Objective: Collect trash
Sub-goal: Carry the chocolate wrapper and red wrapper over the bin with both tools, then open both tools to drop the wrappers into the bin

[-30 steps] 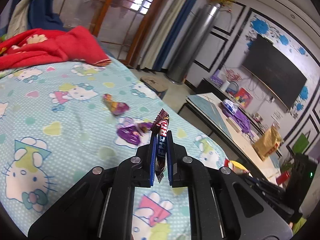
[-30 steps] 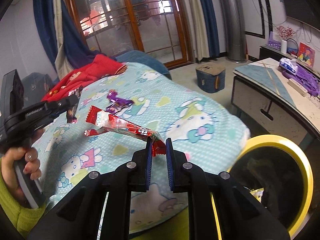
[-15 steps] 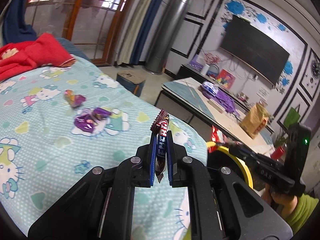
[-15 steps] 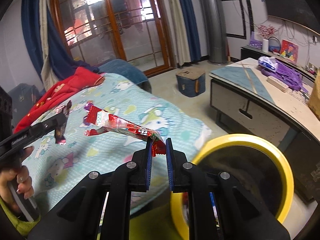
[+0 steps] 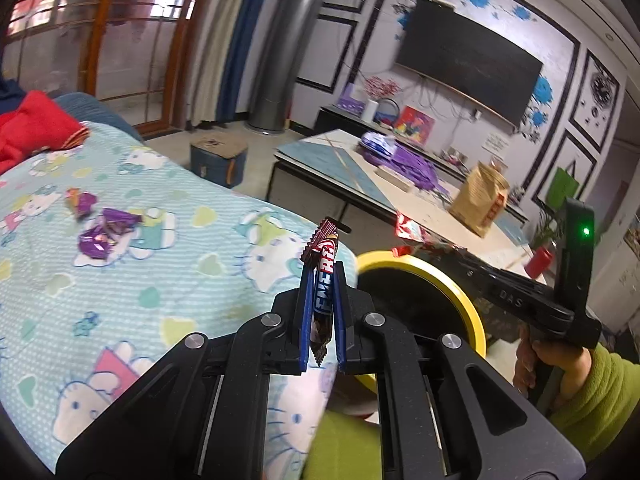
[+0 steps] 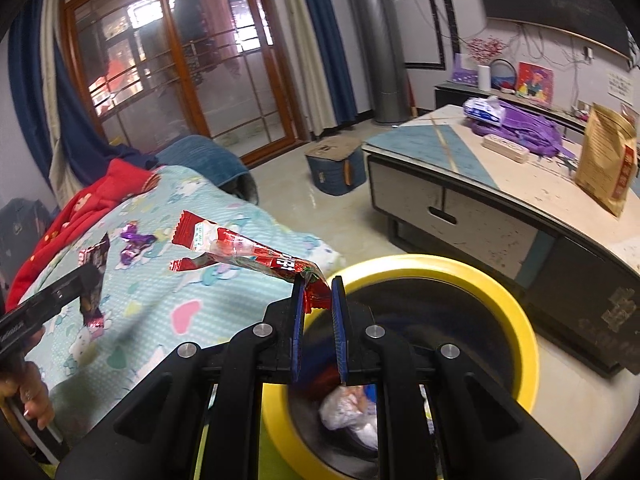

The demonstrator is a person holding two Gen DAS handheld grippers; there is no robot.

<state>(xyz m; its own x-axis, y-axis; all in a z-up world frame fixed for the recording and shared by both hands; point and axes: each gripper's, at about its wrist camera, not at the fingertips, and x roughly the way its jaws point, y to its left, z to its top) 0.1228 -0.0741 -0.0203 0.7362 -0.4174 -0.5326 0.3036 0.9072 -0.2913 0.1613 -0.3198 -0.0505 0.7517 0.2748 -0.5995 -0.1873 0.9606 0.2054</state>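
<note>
My left gripper point(image 5: 322, 280) is shut on a brown candy wrapper point(image 5: 323, 276) with white and red lettering, held upright over the bed's edge. My right gripper point(image 6: 314, 292) is shut on the end of a long red wrapper point(image 6: 236, 248) that sticks out to the left, above the rim of a yellow-rimmed bin point(image 6: 472, 276). Crumpled white trash lies inside the bin. In the left wrist view the bin point(image 5: 448, 284) stands just right of my fingers, with the right gripper point(image 5: 412, 242) and its red wrapper above it. Purple wrappers point(image 5: 102, 234) lie on the bed cover.
The bed has a light blue cartoon-cat cover point(image 5: 140, 280) with a red blanket point(image 5: 28, 132) at its far end. A low table point(image 6: 500, 184) holds a brown paper bag point(image 6: 608, 156) and purple items. A small blue box point(image 6: 336, 168) sits on the floor.
Both grippers have swung right from over the bed toward the yellow bin, each still holding its wrapper. The bin now fills more of the right wrist view.
</note>
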